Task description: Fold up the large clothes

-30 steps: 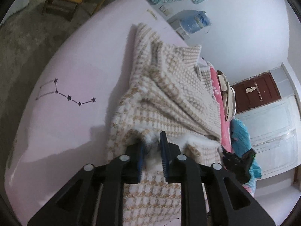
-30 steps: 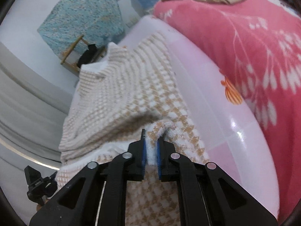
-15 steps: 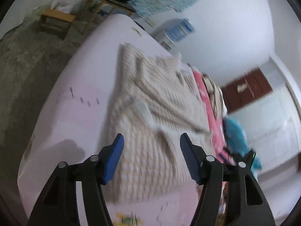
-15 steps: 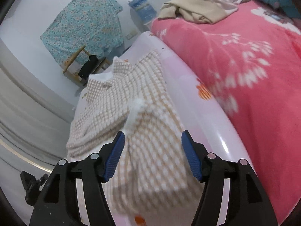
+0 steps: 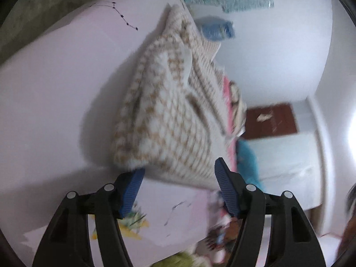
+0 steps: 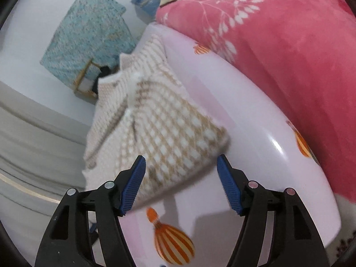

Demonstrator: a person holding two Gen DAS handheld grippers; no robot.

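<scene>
Beige-and-white checked knit garment [image 5: 169,115] [image 6: 160,131] lying folded over itself on pale pink sheet [image 5: 55,102] [image 6: 255,133], left of red floral blanket [image 6: 289,44]. Left gripper [image 5: 179,192] gaping wide, gripping nothing, hovering at near edge. Right gripper [image 6: 181,183] likewise spread wide, empty, near hem just ahead.

Ahead of our left gripper's [image 5: 179,188] spread fingers we see the sweater [image 5: 169,113] lying on the sheet [image 5: 55,102]. Before our right gripper's [image 6: 181,183] fingers it lies again, the blanket [image 6: 289,44] to their right.
</scene>
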